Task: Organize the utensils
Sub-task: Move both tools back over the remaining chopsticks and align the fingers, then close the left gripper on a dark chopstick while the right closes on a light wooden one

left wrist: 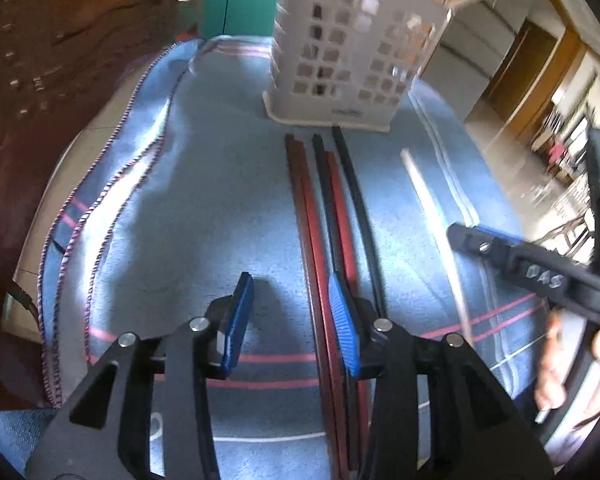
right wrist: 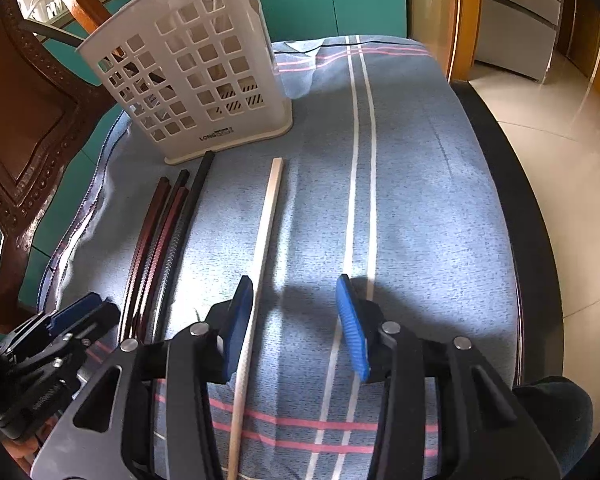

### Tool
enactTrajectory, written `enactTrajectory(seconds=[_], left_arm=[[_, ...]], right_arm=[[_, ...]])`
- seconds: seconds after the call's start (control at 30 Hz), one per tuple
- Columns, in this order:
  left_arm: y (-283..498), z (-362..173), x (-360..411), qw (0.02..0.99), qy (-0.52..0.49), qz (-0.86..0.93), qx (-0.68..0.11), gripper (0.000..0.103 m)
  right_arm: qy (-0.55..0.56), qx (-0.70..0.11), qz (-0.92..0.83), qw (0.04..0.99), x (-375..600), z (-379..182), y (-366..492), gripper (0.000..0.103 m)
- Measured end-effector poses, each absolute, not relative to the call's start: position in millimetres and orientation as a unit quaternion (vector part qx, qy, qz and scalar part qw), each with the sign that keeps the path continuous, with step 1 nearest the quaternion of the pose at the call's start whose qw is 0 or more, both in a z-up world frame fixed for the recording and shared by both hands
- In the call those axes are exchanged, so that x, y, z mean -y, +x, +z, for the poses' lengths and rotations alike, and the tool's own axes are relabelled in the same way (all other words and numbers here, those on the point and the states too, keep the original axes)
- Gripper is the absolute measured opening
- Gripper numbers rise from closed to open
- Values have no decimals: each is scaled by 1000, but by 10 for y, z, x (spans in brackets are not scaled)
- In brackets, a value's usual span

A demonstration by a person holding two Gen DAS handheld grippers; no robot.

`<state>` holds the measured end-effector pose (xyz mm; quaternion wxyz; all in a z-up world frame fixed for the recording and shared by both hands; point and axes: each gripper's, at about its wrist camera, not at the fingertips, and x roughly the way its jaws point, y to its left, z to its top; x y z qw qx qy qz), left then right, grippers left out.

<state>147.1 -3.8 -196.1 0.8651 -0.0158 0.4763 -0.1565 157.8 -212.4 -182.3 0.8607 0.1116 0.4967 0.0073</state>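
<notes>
**Both claws spread above chopsticks on the blue cloth**

While the left claw (left wrist: 290, 320) hangs low over the worktop, its two blue pads stand well apart and hold nothing; the right-hand pad sits just over the bundle of dark chopsticks (left wrist: 324, 216), which runs from 6 o'clock up toward 12 o'clock in the left wrist view. The bundle mixes reddish-brown and black sticks lying side by side on a blue cloth (left wrist: 204, 200) with pink and white stripes. Their far ends stop just short of the white perforated utensil holder (left wrist: 340, 60), which stands upright at 12 o'clock on the cloth.

In the right wrist view, the right claw (right wrist: 298, 322) is likewise spread and empty. A single pale chopstick (right wrist: 260, 264) lies on the cloth, apart from the dark bundle (right wrist: 164, 224), and passes just beside the left-hand pad of the right claw, running from 6 o'clock toward 12 o'clock. The holder (right wrist: 192, 76) stands at 11 o'clock there, with the dark sticks at 9 o'clock. A carved wooden chair (right wrist: 24, 120) stands beyond the cloth's edge at 9 o'clock
</notes>
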Motion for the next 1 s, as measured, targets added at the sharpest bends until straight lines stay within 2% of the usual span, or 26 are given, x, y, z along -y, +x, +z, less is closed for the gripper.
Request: enactTrajectory(seconds=[0.03,0.07,0.17,0.33,0.43,0.53,0.63,0.7,0.73,0.83,1.0], left_arm=[[1473,-1963,67,869,-2,-150,-472,41],[1478,-1956,71,871,-2,-146,-468,30],[1522,-1967,29,873,0,-123,-472,13],[1500,-1900,-31,873,-27,-132,-470,13],[1453,-1847,48,874,-17,-144,-465,20],[1436,-1903,143,871,4,-142,-470,22],[1459,-1929,180,867,10,-142,-478,31],[1459,-1942,240,871,35,-135,-471,32],[1460,-1945,263,873,44,-132,-468,29],[1495,-1945,235,874,35,-126,-468,12],[1470,-1807,129,878,-22,-137,-459,12]], right_arm=[[113,-496,9,861,2131,-1825,1573,43],[114,-495,11,861,2142,-1828,1566,43],[110,-492,15,863,2142,-1827,1548,45],[103,-484,21,869,2126,-1828,1529,49],[101,-483,22,870,2126,-1826,1522,50],[103,-481,24,870,2143,-1826,1512,50],[101,-479,24,871,2146,-1826,1491,50],[96,-479,22,872,2133,-1826,1485,50],[92,-479,21,873,2125,-1826,1477,50],[84,-479,19,874,2109,-1826,1452,50],[84,-477,20,875,2127,-1825,1431,50]])
